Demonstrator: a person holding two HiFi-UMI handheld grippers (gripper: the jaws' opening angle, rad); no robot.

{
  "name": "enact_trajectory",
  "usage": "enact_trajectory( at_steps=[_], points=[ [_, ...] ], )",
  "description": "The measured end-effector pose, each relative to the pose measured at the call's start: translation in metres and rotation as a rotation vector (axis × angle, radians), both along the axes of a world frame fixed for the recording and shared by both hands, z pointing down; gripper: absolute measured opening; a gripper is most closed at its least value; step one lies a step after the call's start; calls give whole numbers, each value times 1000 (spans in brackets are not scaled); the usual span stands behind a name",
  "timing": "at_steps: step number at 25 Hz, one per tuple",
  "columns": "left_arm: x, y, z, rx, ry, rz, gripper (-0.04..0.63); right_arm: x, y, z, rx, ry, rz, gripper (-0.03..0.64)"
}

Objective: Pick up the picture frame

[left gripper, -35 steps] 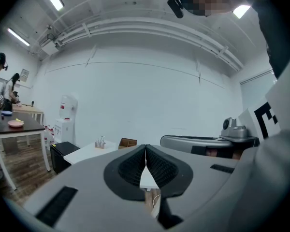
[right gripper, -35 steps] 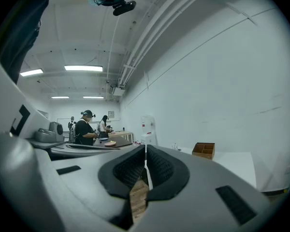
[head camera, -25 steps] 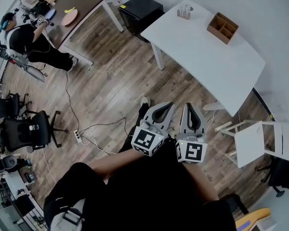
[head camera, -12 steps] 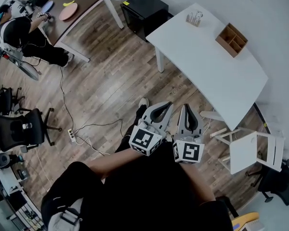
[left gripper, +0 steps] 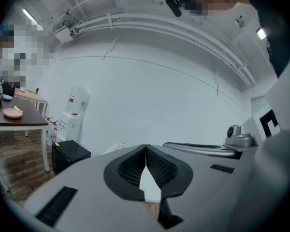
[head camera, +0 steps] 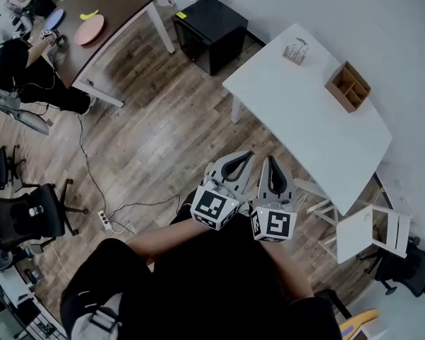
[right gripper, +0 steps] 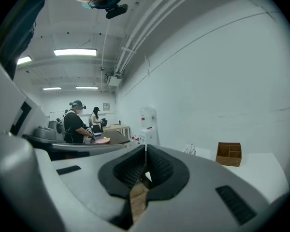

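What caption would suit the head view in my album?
Seen from above, a person holds the left gripper and right gripper, both shut, near a white table bearing a wooden box.

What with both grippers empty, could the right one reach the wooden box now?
Probably not: the right gripper hangs over floor short of the white table, and the wooden box sits near its far edge. Nothing blocks it.

Task item: I can't confirm it from here. Only candidate I see is a small pale upright object (head camera: 295, 51) standing on the white table (head camera: 304, 129), near its far end, well apart from the wooden divided box (head camera: 348, 86). Too small for detail.
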State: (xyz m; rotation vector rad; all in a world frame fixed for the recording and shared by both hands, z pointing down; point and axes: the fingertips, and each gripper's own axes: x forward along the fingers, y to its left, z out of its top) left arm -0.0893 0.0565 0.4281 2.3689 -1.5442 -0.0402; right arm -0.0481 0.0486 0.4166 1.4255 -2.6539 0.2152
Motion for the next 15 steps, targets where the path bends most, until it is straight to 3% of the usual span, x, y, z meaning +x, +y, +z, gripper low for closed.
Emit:
enact_trajectory(
  at_steps=[9, 15],
  points=[
    [-74, -43, 11, -25, 42, 26, 15, -83, -36, 5, -18, 21, -63, 35],
    [-101, -49, 16, -24, 61, 14, 15, -97, -43, 17, -43, 130, -36, 35]
  ],
)
